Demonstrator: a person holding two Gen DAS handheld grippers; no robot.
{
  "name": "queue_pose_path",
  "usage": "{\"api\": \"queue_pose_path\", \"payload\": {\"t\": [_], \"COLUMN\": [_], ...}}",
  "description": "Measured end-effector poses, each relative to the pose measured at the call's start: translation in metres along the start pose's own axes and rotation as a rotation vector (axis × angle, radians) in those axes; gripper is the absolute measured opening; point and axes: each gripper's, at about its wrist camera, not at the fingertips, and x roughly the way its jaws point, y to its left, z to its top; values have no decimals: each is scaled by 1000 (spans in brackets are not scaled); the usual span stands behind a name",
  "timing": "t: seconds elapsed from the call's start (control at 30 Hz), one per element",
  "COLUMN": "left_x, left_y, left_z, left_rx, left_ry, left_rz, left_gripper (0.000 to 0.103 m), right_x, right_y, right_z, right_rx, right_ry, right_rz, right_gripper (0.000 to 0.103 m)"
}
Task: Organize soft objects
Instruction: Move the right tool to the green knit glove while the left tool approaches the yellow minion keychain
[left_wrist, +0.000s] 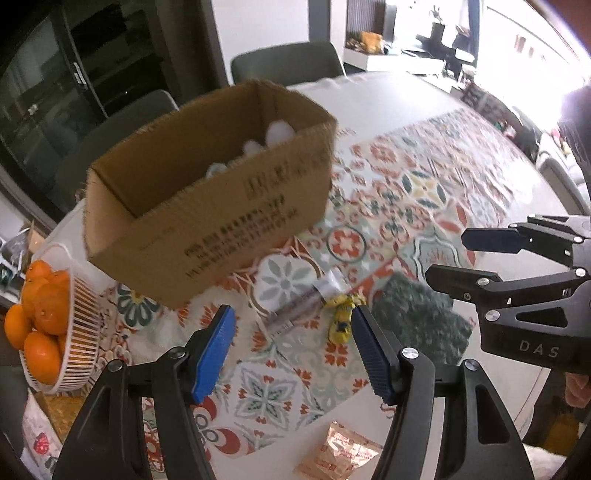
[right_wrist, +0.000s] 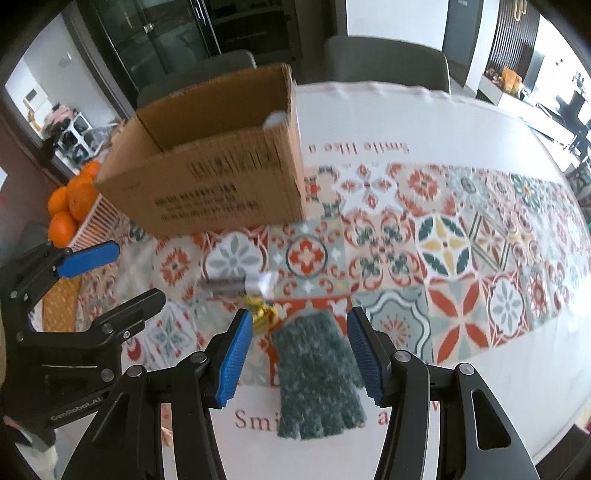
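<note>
Two grippers over the bench (right_wrist: 461, 122), both with jaws apart and holding nothing. Right gripper (right_wrist: 299, 350) hovers above the green knit glove (right_wrist: 319, 376), which lies flat on the patterned cloth (right_wrist: 443, 240). Left gripper (left_wrist: 291, 350) faces a small yellow toy (left_wrist: 341, 317) just beside the glove. Cardboard box (left_wrist: 207, 199) stands beyond, white soft items (left_wrist: 279, 133) inside. Basket of oranges (left_wrist: 55, 332) at left.
</note>
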Motion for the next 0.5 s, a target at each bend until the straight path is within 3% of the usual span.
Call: {"api": "queue_pose_path", "payload": {"t": [0.4, 0.5], "left_x": [37, 46], "left_y": [-15, -18], "left_z": [-15, -15], "left_rx": [73, 88], "left_ry": [87, 108], "left_rz": [-16, -28], "left_gripper": [61, 59], "right_x": [33, 42], "right_y": [-7, -10], "right_z": [-36, -42], "right_rx": [9, 20], "right_ry": [137, 172], "right_rz": [-18, -13], "right_gripper": [55, 65]}}
